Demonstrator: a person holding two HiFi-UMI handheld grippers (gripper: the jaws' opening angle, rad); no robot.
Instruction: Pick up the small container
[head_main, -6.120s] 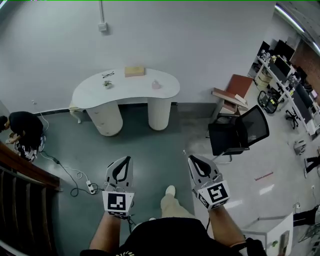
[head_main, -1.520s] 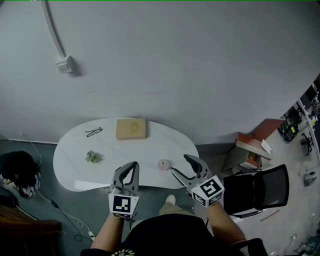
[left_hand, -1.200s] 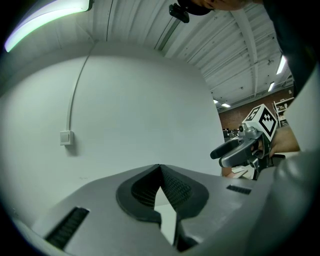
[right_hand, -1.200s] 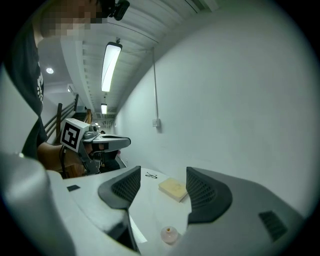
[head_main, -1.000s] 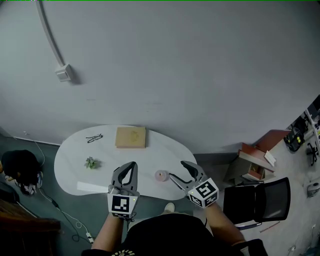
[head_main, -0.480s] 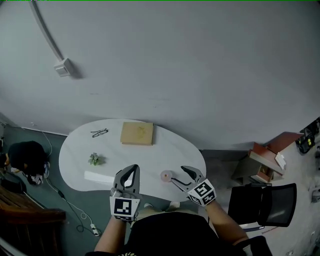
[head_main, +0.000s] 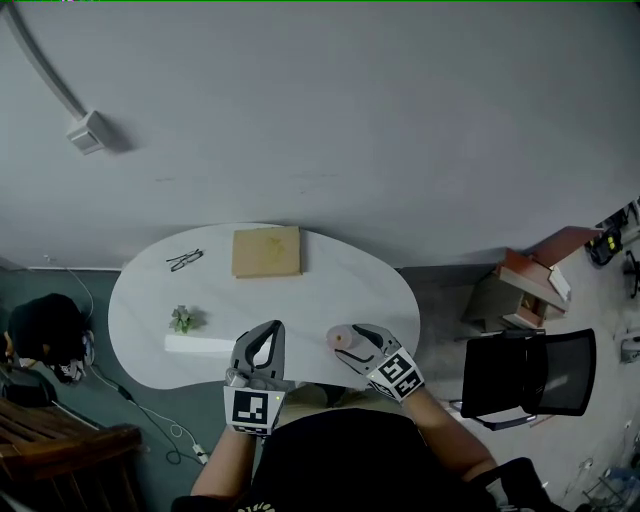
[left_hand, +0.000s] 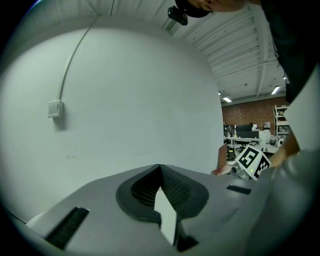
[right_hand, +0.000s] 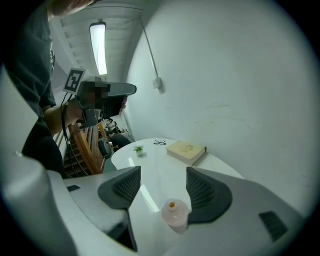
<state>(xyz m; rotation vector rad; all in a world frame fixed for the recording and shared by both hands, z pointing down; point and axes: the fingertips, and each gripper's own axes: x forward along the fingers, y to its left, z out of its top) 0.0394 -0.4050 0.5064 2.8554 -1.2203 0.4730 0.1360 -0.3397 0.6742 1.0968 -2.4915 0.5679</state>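
The small container (head_main: 339, 340) is a pale pink bottle with an orange mouth, upright near the front edge of the white table (head_main: 310, 295). My right gripper (head_main: 354, 346) is open with its jaws on either side of it. In the right gripper view the small container (right_hand: 175, 215) stands low between the fingers, close to the right finger (right_hand: 207, 195); I cannot tell whether they touch. My left gripper (head_main: 266, 340) hovers over the table's front edge, left of the container. The left gripper (left_hand: 160, 172) is shut on nothing and faces the grey wall.
On the table lie a tan book (head_main: 266, 251), a pair of glasses (head_main: 185, 260) and a tiny green plant (head_main: 181, 319). A black office chair (head_main: 530, 375) and a low stand with books (head_main: 530, 283) are to the right. A person (head_main: 45, 335) crouches at the left.
The right gripper has moved in on the pink container, which now sits between its open jaws. The left gripper stayed shut and shifted little. My view has drawn closer over the table.
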